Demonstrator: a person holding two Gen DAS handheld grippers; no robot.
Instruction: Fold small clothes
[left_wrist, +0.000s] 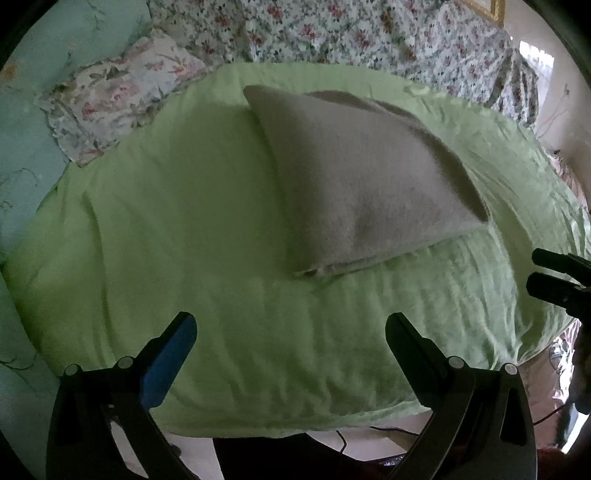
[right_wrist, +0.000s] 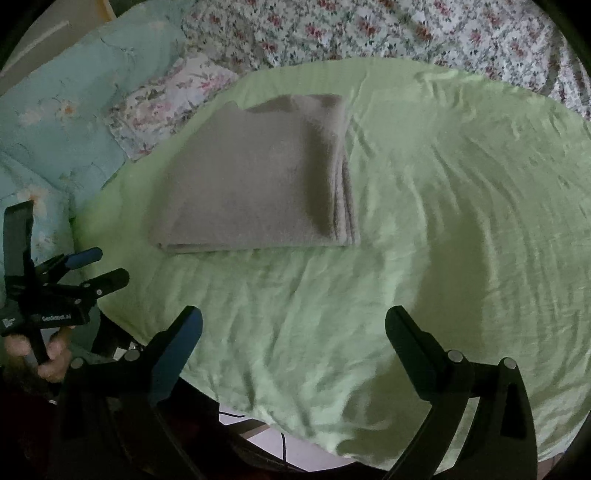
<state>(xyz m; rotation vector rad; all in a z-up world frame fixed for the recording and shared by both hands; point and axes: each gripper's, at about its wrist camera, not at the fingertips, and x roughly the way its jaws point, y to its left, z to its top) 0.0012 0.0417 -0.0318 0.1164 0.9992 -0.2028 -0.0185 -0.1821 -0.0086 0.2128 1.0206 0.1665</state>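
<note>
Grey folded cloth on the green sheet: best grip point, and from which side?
Probably the stacked open edges of the grey folded cloth on its right side, approached with the right gripper from that side. The layers show there; the near edge is a closed fold.

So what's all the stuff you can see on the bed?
Cloth: one, grey, folded flat, lying on the green sheet.
Sheet: one, light green, wrinkled, spread over the bed under the cloth.
Pillow: one, white with flowers, beyond the sheet's far left corner.
Quilt: one, pale blue-green, along the left side.
Floral cover: one, white with red flowers, across the back.
Cable: one, dark, below the near edge of the bed.
Left gripper: one, black with a blue pad, open, holding nothing.
Right gripper: one, black with a blue pad, open, holding nothing.
</note>
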